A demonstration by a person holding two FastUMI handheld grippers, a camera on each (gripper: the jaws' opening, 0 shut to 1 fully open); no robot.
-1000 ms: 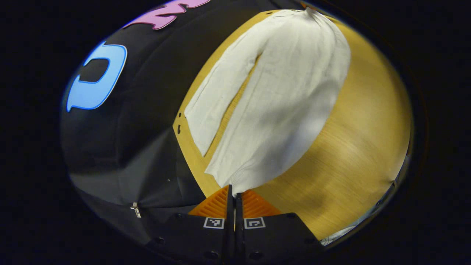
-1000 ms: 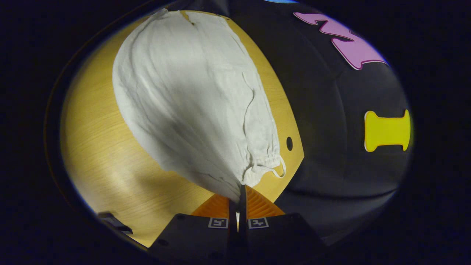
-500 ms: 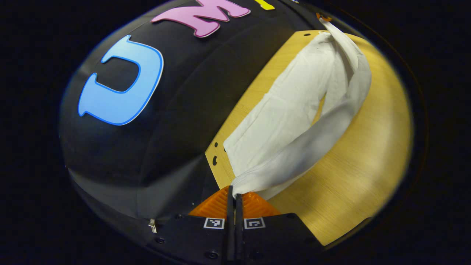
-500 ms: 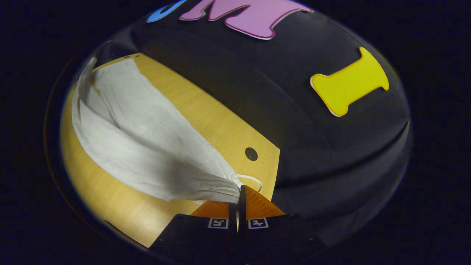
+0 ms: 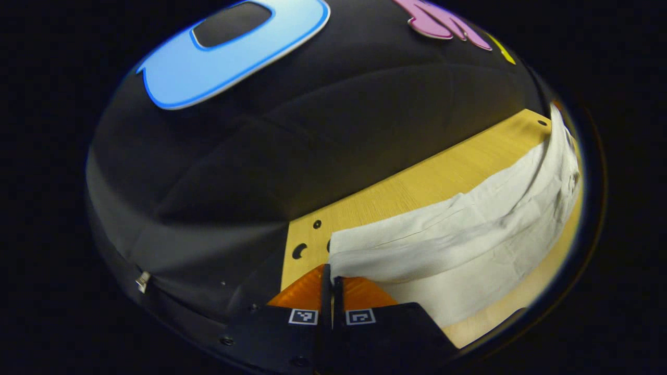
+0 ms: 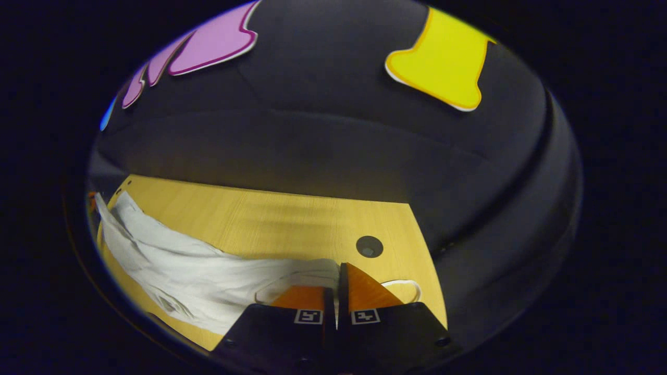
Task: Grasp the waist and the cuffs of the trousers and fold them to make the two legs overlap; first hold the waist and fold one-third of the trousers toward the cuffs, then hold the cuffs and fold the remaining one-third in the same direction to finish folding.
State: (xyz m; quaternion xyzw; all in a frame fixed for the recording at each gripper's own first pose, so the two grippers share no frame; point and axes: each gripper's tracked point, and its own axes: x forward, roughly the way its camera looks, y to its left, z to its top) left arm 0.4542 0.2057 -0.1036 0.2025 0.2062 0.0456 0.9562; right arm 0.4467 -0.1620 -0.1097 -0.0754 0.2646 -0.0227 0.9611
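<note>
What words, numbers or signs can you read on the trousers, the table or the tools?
None on the trousers or the table.
Left tool: two square coded markers, patterns, not words.
Right tool: the same kind, no readable text.

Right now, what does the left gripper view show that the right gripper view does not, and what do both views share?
Left gripper view: the left gripper shut on the cuff end of the white trousers, with one leg laid over the other, and small holes near the table's corner.

Right gripper view: the right gripper shut on the waist end of the trousers, a drawstring loop lying on the table, and a round hole in the tabletop.

Both: the white trousers, the wooden table and the black cloth wall.
</note>
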